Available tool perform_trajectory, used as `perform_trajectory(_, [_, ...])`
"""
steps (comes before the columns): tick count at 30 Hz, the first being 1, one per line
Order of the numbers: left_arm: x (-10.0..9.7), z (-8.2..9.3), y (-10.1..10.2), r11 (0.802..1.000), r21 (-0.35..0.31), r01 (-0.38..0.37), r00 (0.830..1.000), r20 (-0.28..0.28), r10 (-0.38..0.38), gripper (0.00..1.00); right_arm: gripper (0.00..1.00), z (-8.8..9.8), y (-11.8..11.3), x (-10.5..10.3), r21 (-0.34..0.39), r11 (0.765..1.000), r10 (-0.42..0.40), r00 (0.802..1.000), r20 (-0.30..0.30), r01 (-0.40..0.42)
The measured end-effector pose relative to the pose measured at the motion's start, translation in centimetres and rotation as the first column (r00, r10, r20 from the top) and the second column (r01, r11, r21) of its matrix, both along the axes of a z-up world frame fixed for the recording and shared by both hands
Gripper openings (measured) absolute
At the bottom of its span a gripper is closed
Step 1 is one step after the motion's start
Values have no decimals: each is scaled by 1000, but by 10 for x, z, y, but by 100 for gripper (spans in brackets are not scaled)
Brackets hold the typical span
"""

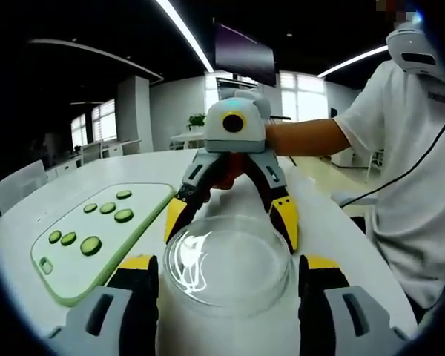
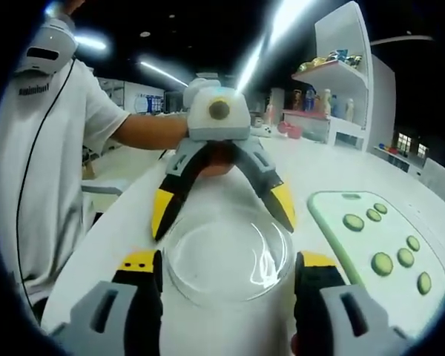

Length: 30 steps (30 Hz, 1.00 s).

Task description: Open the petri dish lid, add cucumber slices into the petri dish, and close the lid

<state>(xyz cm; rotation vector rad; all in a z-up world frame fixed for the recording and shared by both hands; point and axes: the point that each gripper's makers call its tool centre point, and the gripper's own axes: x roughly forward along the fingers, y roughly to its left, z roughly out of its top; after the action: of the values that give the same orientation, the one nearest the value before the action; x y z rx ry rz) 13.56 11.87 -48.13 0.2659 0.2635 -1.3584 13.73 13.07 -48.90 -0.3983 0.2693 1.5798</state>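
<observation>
A clear petri dish (image 1: pixel 226 267) with its lid on rests on the white table (image 1: pixel 334 230). My left gripper (image 1: pixel 230 271) is open, one jaw on each side of the dish, close to its rim. From the far side my right gripper (image 1: pixel 231 230) straddles the same dish, also open. In the right gripper view the dish (image 2: pixel 228 256) lies between the right gripper's (image 2: pixel 228 271) jaws, and the left gripper (image 2: pixel 222 219) faces it. Several cucumber slices (image 1: pixel 90 245) (image 2: pixel 382 263) lie on a pale green board (image 1: pixel 144 196) (image 2: pixel 340 222) beside the dish.
A person (image 1: pixel 408 148) (image 2: pixel 37 148) in a white shirt stands at the table's side, arm reaching along it. A white shelf (image 2: pixel 334 81) with bottles stands beyond the table. Chairs (image 1: pixel 18 185) line the far edge.
</observation>
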Motion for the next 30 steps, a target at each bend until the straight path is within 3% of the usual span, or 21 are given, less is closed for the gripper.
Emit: perform_trajectory(30, [2,-4,-3,1000,7,7,1000,-8,-7,70,67,1,-1,0,2,1000,4,1000,4,-4])
